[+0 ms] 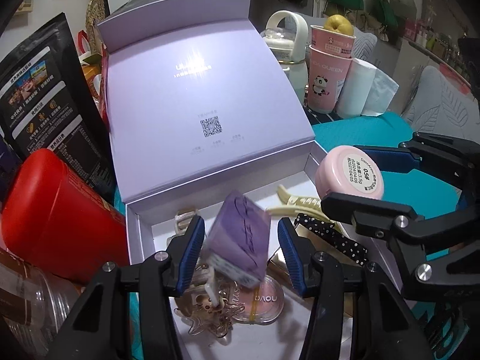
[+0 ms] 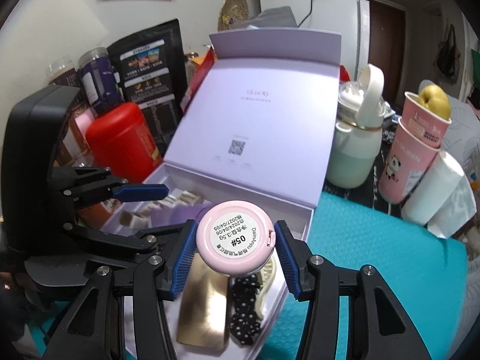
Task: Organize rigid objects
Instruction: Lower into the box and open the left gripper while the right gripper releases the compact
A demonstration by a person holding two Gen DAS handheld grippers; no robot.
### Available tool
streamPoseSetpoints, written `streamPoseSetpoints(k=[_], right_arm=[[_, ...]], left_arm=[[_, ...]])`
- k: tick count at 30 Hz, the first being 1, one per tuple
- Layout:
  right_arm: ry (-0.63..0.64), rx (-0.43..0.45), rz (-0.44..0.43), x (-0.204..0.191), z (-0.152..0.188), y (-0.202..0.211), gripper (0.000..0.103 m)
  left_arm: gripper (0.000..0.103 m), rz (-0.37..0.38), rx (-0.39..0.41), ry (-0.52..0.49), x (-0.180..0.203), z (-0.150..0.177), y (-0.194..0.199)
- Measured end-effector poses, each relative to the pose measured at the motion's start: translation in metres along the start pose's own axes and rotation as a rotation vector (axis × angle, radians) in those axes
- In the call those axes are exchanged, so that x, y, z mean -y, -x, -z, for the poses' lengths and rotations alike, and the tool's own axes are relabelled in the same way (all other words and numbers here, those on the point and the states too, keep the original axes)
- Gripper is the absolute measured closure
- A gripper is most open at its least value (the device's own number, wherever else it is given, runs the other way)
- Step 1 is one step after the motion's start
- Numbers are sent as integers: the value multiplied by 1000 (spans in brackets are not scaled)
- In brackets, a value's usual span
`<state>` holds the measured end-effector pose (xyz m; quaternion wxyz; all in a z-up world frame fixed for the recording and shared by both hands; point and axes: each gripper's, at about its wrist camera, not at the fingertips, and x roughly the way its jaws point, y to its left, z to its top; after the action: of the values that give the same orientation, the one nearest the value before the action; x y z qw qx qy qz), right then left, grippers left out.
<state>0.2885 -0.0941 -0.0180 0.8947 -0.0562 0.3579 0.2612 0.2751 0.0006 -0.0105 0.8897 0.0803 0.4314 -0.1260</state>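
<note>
Over the open lilac cardboard gift box point(image 1: 144, 216), which sits on a teal textured mat point(image 2: 375, 240) on the counter, both grippers hang with a load each. The left gripper point(image 1: 240, 252) is clamped on a small purple cardboard carton point(image 1: 240, 240), tilted and blurred, above the box's near half. The right gripper point(image 2: 235, 244) is clamped on a round pink plastic compact point(image 2: 235, 238) by its rim, label up, above the box's right side where a gold card point(image 2: 204, 300), a black polka-dot bow point(image 2: 244, 306) and a cream hair claw point(image 1: 297, 205) lie. The compact looks light, stiff and smooth, likely slippery at the curved rim, so a grip straight across its widest part suits it. The carton seems light and crushable; its flat faces are best held gently.
</note>
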Motion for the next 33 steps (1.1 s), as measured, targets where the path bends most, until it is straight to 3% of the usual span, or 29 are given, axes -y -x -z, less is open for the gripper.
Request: streamPoseSetpoints(k=[33], right_arm=[[27, -74, -7, 9, 12, -42, 52]], left_arm=[[53, -51, -39, -29, -2, -5, -30]])
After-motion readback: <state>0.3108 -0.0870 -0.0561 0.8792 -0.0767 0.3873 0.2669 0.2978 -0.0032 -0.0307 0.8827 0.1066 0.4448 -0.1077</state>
